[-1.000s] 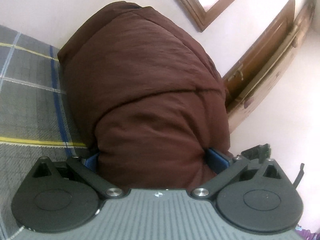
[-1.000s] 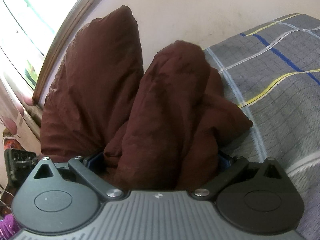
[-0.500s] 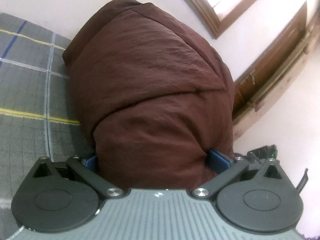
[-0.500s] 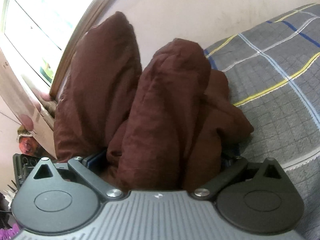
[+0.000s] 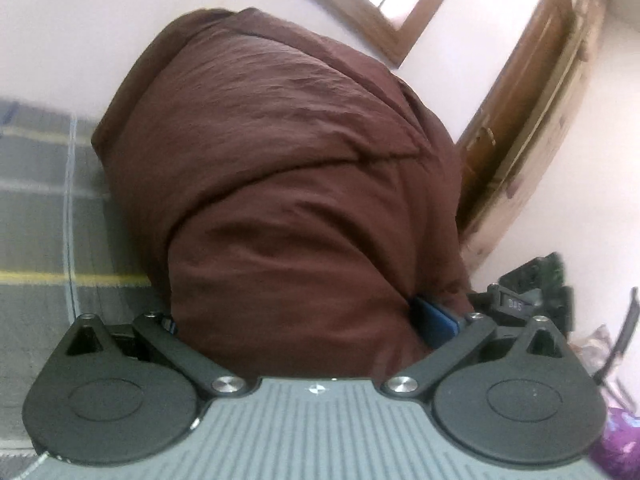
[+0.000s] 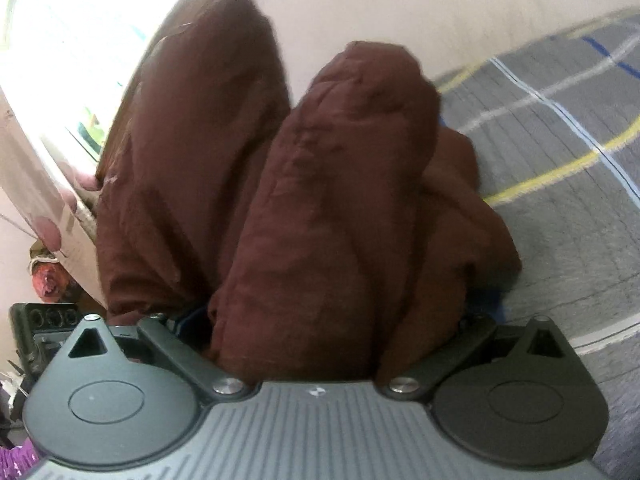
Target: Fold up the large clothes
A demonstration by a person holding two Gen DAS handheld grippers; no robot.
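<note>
A large dark brown garment (image 5: 288, 176) fills the middle of the left wrist view, bunched thickly between the fingers of my left gripper (image 5: 304, 320), which is shut on it. Only a blue fingertip pad (image 5: 436, 320) shows at the right; the cloth hides the other. In the right wrist view the same brown garment (image 6: 332, 208) stands in two raised folds, and my right gripper (image 6: 332, 328) is shut on the nearer fold. Its fingers are almost wholly buried in cloth. The garment is lifted off a grey plaid bed cover (image 6: 560, 184).
The plaid bed cover (image 5: 48, 216) lies to the left in the left wrist view. A pale wall, a wooden window frame (image 5: 384, 28) and a wooden door (image 5: 524, 120) stand behind. Dark equipment (image 5: 532, 296) sits at the right; a bright window (image 6: 60, 40) and clutter at the left.
Both grippers have swung with the garment still held; the bed cover has slid sideways in both views and the now frames are motion-blurred. The grips have not changed.
</note>
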